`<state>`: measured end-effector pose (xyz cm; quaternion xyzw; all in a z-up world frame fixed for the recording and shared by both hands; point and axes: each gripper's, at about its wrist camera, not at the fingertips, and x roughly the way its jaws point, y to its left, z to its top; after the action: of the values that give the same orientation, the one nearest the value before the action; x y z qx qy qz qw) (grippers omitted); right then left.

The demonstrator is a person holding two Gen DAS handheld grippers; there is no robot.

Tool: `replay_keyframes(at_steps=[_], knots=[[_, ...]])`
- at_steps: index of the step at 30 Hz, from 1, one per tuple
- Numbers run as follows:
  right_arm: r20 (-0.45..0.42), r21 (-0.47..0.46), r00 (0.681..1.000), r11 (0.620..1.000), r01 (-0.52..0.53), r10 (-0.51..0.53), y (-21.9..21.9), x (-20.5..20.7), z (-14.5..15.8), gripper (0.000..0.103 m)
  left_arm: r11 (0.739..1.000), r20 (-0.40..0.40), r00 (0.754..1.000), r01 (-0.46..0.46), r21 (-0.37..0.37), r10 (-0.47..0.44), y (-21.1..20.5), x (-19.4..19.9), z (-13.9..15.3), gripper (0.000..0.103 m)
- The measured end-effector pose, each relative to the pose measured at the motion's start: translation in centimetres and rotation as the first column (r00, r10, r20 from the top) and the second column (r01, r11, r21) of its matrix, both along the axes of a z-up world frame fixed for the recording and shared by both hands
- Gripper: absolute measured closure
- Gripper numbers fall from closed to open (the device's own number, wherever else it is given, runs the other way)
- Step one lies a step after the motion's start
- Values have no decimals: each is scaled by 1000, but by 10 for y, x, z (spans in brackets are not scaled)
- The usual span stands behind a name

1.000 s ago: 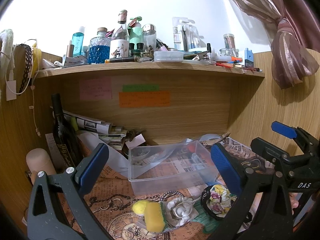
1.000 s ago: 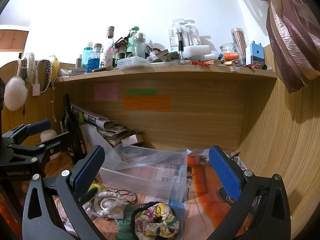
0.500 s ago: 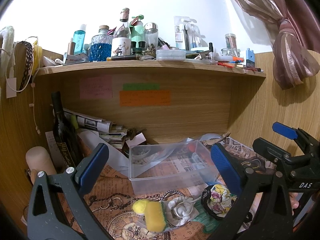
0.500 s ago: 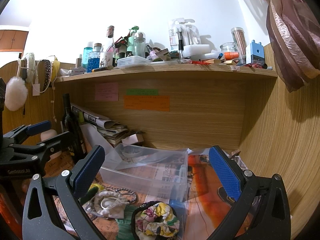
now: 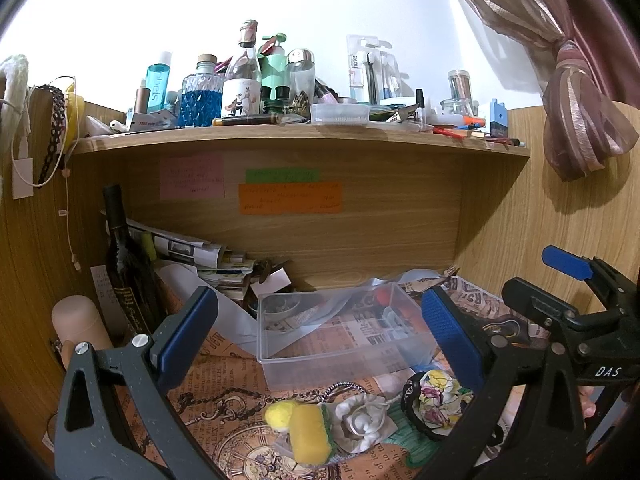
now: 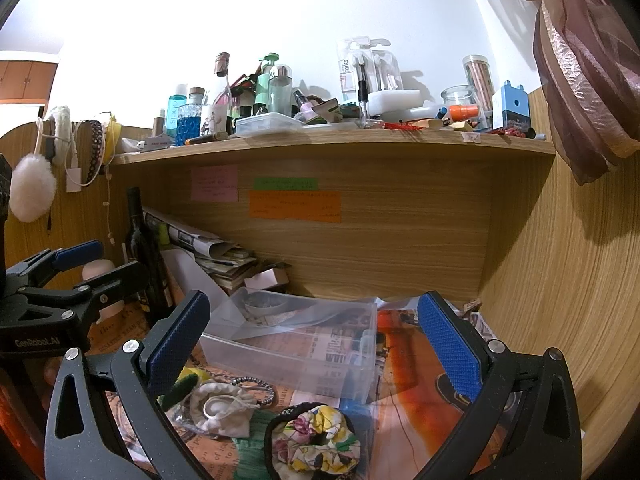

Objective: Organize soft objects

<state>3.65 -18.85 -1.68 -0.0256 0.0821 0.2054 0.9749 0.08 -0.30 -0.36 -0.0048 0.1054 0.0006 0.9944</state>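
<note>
With both my grippers' jaws wide open and empty, I judge the floral fabric scrunchie (image 6: 316, 436) light and squashy, best pinched across its puffy ring.

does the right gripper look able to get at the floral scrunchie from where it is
Probably yes. The right gripper is open and holds nothing, and the floral scrunchie lies uncovered just below it, in front of the clear plastic box; nothing lies between them.

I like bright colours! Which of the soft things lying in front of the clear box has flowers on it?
The floral scrunchie, the puffy ring of flowery fabric lying nearest the right hand-held gripper. The yellow sponge and the cream drawstring pouch are plain.
</note>
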Motion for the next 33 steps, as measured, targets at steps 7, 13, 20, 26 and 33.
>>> replay_keyframes(at_steps=[7,13,20,26,33], knots=[[1,1,1000,1000,-4,4,0,0,-1,0,1000,0,1000,-1,1,1,-1,-1,0,0],[2,1,1000,1000,-4,4,0,0,0,0,1000,1,1000,-1,1,1,-1,-1,0,0],[2,2,1000,1000,-2,2,-3,3,-1,0,1000,-1,1000,2,0,-2,-2,-1,0,0],[-8,6,1000,1000,2,-2,3,-1,-1,0,1000,-24,1000,2,-5,-2,-3,2,-4,0],[-70,-19,997,999,39,-40,-6,13,-15,0,1000,-129,992,-4,-21,1,6,14,-27,0]])
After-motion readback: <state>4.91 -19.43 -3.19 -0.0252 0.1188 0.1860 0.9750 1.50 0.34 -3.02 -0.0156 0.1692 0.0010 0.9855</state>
